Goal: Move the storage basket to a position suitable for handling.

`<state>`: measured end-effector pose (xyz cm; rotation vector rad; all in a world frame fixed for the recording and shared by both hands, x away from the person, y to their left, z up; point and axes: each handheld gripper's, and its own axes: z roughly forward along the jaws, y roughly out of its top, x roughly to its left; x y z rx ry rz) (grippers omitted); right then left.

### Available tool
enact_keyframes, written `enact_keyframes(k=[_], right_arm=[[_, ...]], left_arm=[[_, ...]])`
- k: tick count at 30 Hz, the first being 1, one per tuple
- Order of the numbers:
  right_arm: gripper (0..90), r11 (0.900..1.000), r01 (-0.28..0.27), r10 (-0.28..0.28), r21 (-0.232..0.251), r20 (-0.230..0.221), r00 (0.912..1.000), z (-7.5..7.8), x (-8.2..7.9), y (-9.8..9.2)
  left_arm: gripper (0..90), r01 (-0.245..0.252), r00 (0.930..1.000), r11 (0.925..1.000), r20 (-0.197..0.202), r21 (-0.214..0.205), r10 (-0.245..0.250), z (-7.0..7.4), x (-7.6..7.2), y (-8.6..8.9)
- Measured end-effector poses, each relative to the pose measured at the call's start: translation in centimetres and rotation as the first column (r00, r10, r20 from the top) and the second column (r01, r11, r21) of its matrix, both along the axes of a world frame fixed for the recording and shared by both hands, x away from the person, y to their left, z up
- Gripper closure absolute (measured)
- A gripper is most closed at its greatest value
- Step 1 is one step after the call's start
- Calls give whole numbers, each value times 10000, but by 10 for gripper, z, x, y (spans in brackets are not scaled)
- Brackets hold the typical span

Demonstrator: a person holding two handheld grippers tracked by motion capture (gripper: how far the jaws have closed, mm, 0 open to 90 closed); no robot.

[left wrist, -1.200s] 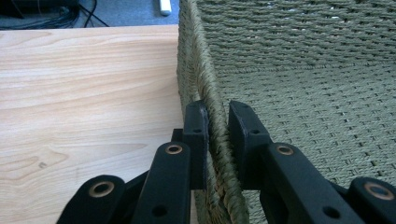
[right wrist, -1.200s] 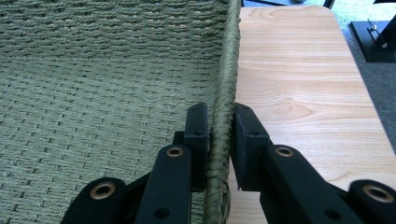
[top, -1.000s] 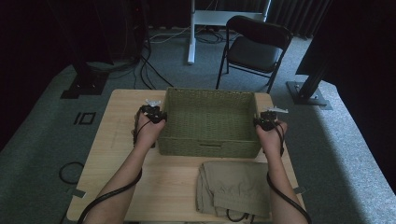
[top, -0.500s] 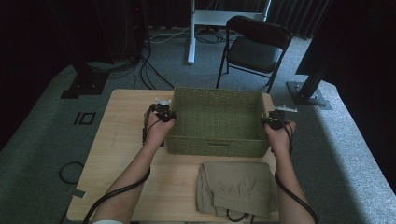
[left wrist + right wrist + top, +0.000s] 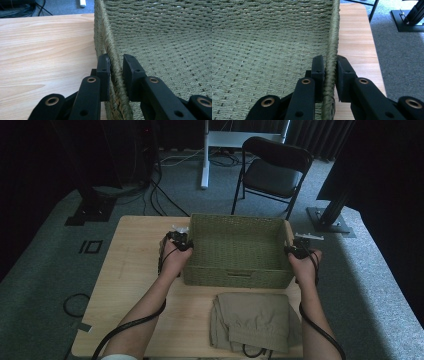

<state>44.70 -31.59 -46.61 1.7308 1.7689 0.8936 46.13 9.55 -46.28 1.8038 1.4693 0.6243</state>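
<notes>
while on the table (image 5: 135, 270), basket (image 5: 235, 265) rim between both jaws

The olive woven basket (image 5: 235, 251), rectangular and open-topped, sits upright on the table's far middle, empty.

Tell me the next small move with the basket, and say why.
Probably slide the basket a little further toward the table's right edge, then release. Both tongs, left and right, are clamped on opposite side rims, so it moves evenly. The folded cloth lies just in front of it, apart from it, so keep the travel sideways. How far it should go I cannot tell.
</notes>
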Motion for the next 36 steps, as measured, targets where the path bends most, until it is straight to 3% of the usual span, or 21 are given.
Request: enact_keyframes(k=[8,11,14,16,20,23,24,26,27,31,32,34,35,36], right_arm=[[762,9997,-140,140,-182,9,9999,0,-1,-2],[678,9988,-393,394,-300,42,9992,0,-2,-1],[586,9990,-439,441,-62,325,9985,2,-4,0],[506,9979,-655,655,-24,363,9972,4,-4,2],[396,9947,-1028,1028,-26,407,9939,4,-4,3],[320,9945,-1044,1037,79,653,9925,5,-5,2],[303,9937,-1121,1112,85,725,9912,6,-5,1],[278,9916,-1294,1290,-2,811,9883,6,-5,2],[256,9903,-1384,1387,-100,853,9866,6,-6,4],[179,9857,-1686,1669,59,1102,9798,8,-8,6],[167,9846,-1744,1720,102,1181,9780,9,-8,6],[156,9828,-1846,1819,78,1366,9738,10,-9,8],[159,9830,-1831,1792,119,1511,9721,11,-10,8],[167,9841,-1744,1667,324,1674,9717,12,-11,7]], left_arm=[[746,269,9996,9996,-4,133,-268,0,0,-1],[713,484,9988,9986,-42,218,-483,1,1,-1],[672,743,9971,9972,-160,79,-742,1,1,1],[589,1073,9940,9941,-187,-128,-1076,1,2,2],[380,2057,9784,9781,-159,-316,-2063,1,5,5],[365,2380,9710,9712,-190,-121,-2382,6,5,7],[358,2613,9651,9652,-157,-7,-2613,8,5,7],[260,2952,9554,9554,94,-41,-2951,11,4,6],[237,3207,9467,9472,296,52,-3207,13,3,6],[197,3207,9441,9439,1066,-783,-3119,22,-2,8],[197,3378,9379,9381,1108,-772,-3286,25,-4,8],[197,3413,9379,9346,1029,-1004,-3314,27,-7,9],[197,3498,9359,9261,973,-1416,-3386,28,-9,10],[197,3450,9381,9251,884,-1587,-3348,29,-9,12]])
